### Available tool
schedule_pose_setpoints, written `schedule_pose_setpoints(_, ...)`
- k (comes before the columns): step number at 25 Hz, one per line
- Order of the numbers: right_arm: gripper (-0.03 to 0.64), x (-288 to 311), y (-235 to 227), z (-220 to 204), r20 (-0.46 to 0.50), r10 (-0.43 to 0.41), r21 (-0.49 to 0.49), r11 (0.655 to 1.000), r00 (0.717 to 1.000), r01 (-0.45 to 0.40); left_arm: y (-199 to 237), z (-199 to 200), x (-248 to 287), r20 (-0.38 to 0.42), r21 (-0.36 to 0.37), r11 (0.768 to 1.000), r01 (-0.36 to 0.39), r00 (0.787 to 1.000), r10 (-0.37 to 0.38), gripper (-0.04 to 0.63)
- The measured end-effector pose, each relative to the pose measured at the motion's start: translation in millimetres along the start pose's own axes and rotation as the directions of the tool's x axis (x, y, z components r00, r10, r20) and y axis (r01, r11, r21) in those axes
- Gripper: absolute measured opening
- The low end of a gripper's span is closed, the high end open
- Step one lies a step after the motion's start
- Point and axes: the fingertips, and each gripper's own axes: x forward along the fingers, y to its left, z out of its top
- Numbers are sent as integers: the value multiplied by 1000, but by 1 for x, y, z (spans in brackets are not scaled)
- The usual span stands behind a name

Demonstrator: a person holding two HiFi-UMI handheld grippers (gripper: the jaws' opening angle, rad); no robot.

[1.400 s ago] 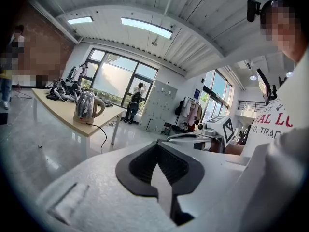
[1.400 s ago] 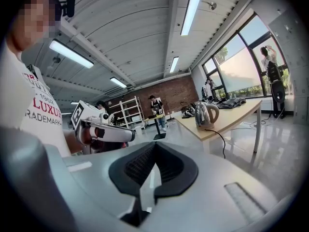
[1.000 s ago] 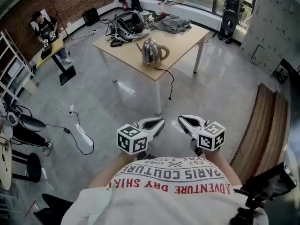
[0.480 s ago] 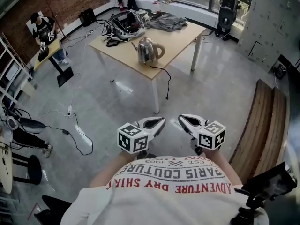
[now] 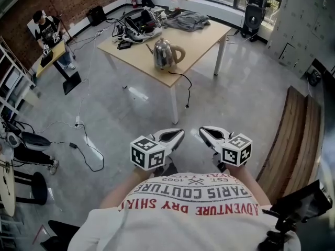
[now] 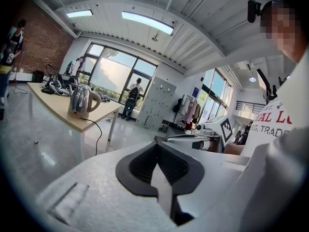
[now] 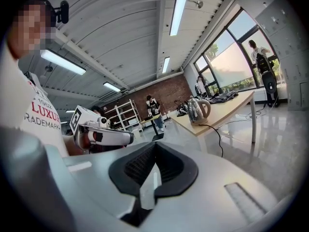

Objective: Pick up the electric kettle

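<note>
A shiny steel electric kettle (image 5: 167, 54) with a beige handle stands near the front corner of a light wooden table (image 5: 204, 38), its black cord hanging off the edge. It also shows far off in the left gripper view as the kettle (image 6: 82, 100) and in the right gripper view as the kettle (image 7: 198, 108). My left gripper (image 5: 179, 135) and right gripper (image 5: 203, 134) are held close to my chest, side by side over the floor, well short of the table. Both are shut with nothing between their pads.
Cables, dark gear (image 5: 137, 26) and a grey cloth (image 5: 188, 21) lie on the table's far side. A cable and power strip (image 5: 79, 135) trail over the grey floor at left. A person (image 5: 49, 33) stands at a small desk far left. A wooden bench (image 5: 293, 135) runs along the right.
The table and kettle have shifted slightly in the head view as the camera moved. Both grippers stay in the same place, still shut.
</note>
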Motion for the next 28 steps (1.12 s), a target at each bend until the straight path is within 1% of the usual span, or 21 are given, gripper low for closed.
schedule_pose_setpoints(6,0,31,-6,1,-29,16,7,1000,999,-16,32,1,-4,3,-34,999,-20,1000,20,0)
schedule_pose_setpoints(13,0,77,-24,13,-50,30,21,999,998,-29,82,16,-3,7,-68,997,-42,999,43,0)
schedule_pose_setpoints(20,0,140,-52,30,-72,34,36,999,997,-32,153,39,7,0,-96,994,-51,999,51,0)
schedule_pose_setpoints(28,-2,199,-90,67,-70,-12,55,998,997,16,230,77,17,0,-126,991,-35,999,35,0)
